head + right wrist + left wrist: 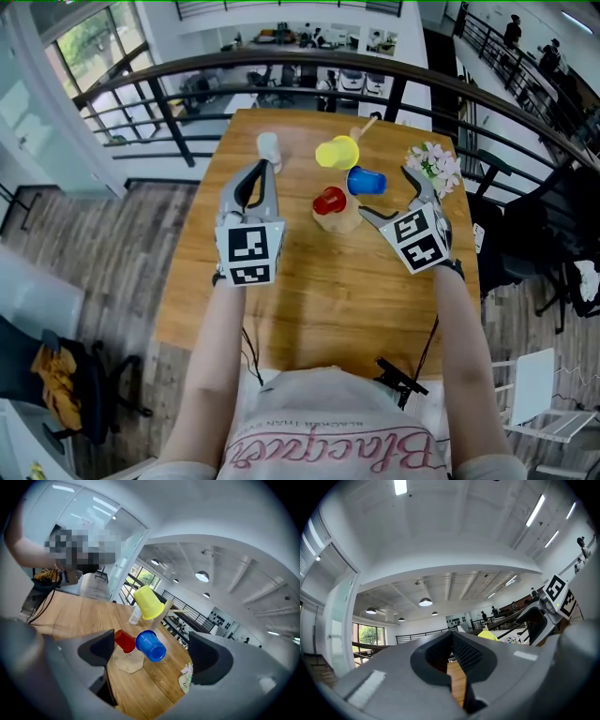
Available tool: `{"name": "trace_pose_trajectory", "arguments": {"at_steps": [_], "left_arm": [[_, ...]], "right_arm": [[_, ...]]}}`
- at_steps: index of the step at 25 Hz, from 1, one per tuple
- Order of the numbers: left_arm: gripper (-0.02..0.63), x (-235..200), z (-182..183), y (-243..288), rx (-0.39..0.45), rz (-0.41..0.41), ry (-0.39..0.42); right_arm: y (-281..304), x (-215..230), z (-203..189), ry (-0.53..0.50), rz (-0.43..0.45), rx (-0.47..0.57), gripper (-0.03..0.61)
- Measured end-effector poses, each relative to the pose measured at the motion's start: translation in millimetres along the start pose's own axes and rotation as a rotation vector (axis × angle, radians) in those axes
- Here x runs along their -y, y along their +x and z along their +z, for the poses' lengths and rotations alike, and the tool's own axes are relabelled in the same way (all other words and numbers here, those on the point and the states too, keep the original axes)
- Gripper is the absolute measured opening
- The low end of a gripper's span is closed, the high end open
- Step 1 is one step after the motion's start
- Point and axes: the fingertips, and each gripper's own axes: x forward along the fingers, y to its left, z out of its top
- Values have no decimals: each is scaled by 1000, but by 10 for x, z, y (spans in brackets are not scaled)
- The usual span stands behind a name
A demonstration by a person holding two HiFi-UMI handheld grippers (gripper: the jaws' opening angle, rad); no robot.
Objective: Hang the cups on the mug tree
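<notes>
Hanging on the mug tree [339,221]: yellow cup [337,152], blue cup [366,181], red cup [329,201]. A clear cup [269,150] stands far left. Left gripper [263,167] pinched closed, empty. Right gripper [389,197] wide, empty, near enough to knock cups off.

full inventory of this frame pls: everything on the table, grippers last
table: 1, wooden, beside a railing
mug tree: 1, light wood, far half of the table
yellow cup: 1, yellow, top of the tree
blue cup: 1, blue, on the tree's right side
red cup: 1, red, lowest on the tree
clear cup: 1, pale translucent, on the table left of the tree
flowers: 1 bunch, white-pink, far right of the table
black device: 1, black, near edge
left gripper: 1, grey, shut, empty
right gripper: 1, grey, open, empty
</notes>
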Motion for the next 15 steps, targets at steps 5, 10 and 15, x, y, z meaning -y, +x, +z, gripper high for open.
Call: {"name": "trace_pose_trajectory", "arguments": {"at_steps": [5,10,15], "left_arm": [[14,82,51,-11,10,-10,11],[14,177,107,-10,18,-25,12],[14,217,141,-21,20,-27,9]], "right_arm": [[-249,32,135,53,-55,92,453],[-478,117,200,145,-119,161,402],[-656,235,244,213,-174,215,309]]}}
